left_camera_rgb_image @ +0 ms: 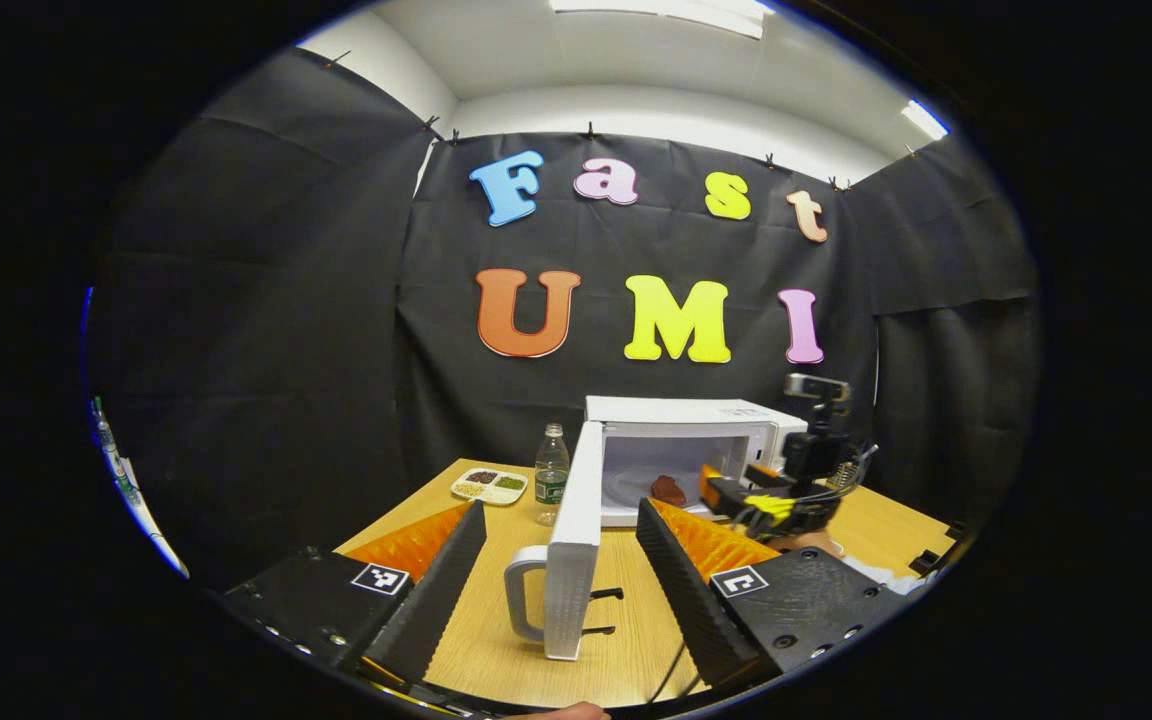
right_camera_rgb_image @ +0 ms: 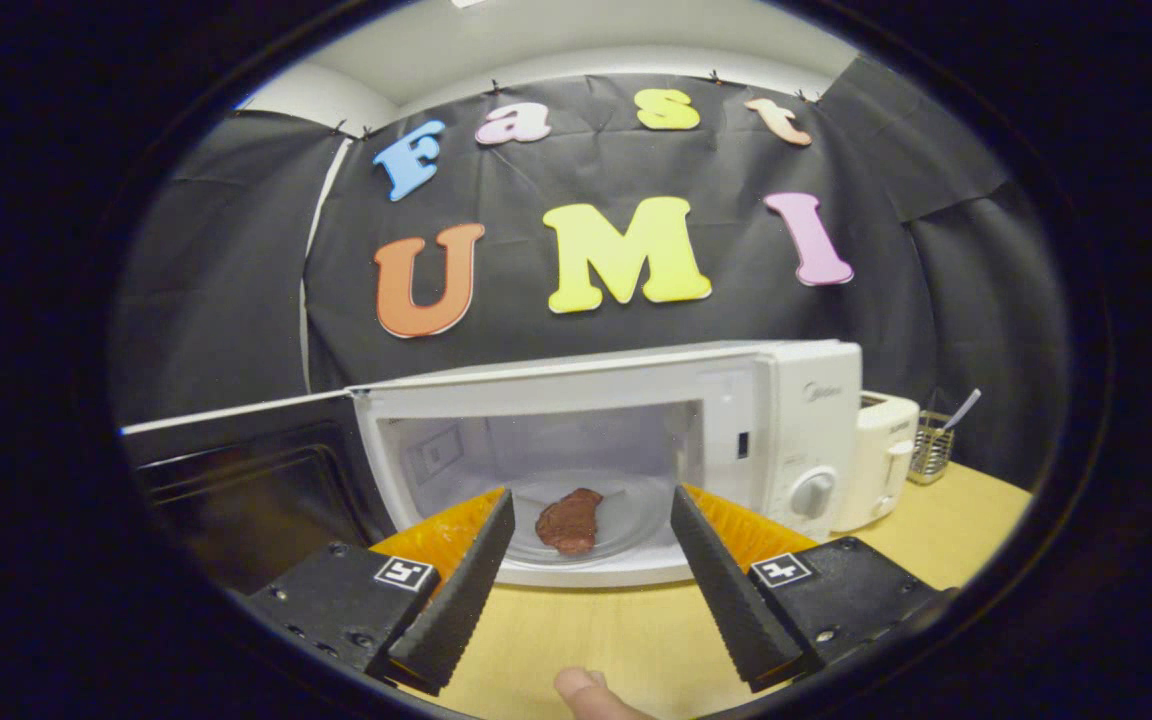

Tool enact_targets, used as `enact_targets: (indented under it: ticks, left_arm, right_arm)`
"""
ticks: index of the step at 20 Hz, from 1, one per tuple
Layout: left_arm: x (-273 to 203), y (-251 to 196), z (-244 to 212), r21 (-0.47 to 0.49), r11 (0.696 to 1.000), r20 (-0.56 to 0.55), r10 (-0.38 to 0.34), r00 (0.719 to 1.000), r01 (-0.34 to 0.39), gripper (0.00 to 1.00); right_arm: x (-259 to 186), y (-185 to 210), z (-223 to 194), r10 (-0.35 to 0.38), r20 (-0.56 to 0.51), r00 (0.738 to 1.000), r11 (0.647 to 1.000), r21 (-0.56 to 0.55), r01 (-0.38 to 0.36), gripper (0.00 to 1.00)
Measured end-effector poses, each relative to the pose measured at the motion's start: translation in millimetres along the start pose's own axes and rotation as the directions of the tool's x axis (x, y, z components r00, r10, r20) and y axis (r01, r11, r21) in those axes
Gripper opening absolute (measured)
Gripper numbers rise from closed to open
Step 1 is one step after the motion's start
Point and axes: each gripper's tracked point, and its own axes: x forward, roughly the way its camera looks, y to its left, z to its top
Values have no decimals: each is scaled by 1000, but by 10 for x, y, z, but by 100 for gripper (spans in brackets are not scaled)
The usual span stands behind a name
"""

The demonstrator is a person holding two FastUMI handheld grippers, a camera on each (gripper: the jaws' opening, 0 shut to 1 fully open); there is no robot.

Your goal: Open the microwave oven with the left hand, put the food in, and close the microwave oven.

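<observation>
The white microwave stands at the back of the wooden table with its door swung wide, seen edge-on, handle toward me. A brown piece of food lies on the glass turntable inside. My left gripper is open, its fingers either side of the door's edge and not touching it. In the right gripper view the food rests in the cavity of the microwave, and my right gripper is open and empty just before the opening. The right gripper is also in the left gripper view, in front of the oven.
A water bottle and a divided plate of food sit left of the microwave. A white toaster and a wire utensil holder stand to its right. The open door takes up the left side. A thumb shows below.
</observation>
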Motion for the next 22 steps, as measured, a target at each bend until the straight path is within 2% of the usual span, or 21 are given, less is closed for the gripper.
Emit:
enact_targets:
  ticks: [8, 10, 12, 13, 14, 15, 16, 17, 18, 19, 22]
  left_arm:
    - [102, 366, -150, 24, 1000, 50, 10, 999, -11, 93]
    - [154, 524, -203, 38, 998, 70, 38, 997, -40, 94]
    - [221, 676, -226, 38, 996, 96, 72, 993, -76, 94]
    - [258, 730, -317, 33, 996, 94, 78, 993, -81, 94]
    - [300, 761, -385, 28, 997, 90, 75, 993, -78, 82]
    - [357, 790, -441, 21, 997, 79, 78, 994, -80, 93]
    - [386, 823, -518, 10, 997, 58, 78, 995, -79, 88]
    - [415, 888, -570, 4, 996, 50, 89, 995, -90, 73]
    - [452, 967, -613, 1, 994, 45, 106, 993, -106, 66]
    - [495, 984, -653, -4, 995, 37, 95, 995, -95, 41]
    - [568, 984, -850, -37, 997, -14, 74, 997, -75, 0]
  right_arm:
    - [-1608, -764, 915, -60, 69, 996, 991, -114, 67, 100]
    - [-1959, -932, 1062, -92, 76, 993, 985, -141, 102, 100]
    - [-2274, -982, 1220, -89, 102, 991, 982, -158, 104, 100]
    - [-2407, -975, 1240, -74, 102, 992, 981, -172, 91, 89]
    - [-2498, -976, 1260, -65, 103, 993, 981, -175, 82, 100]
    - [-2591, -970, 1297, -54, 107, 993, 982, -177, 72, 100]
    - [-2668, -964, 1328, -45, 114, 992, 981, -181, 65, 100]
    - [-2730, -975, 1324, -39, 114, 993, 980, -188, 60, 89]
    - [-2777, -986, 1322, -36, 113, 993, 979, -196, 58, 100]
    - [-2819, -979, 1316, -29, 113, 993, 978, -202, 51, 100]
    - [-2912, -973, 1280, -5, 98, 995, 979, -201, 25, 100]
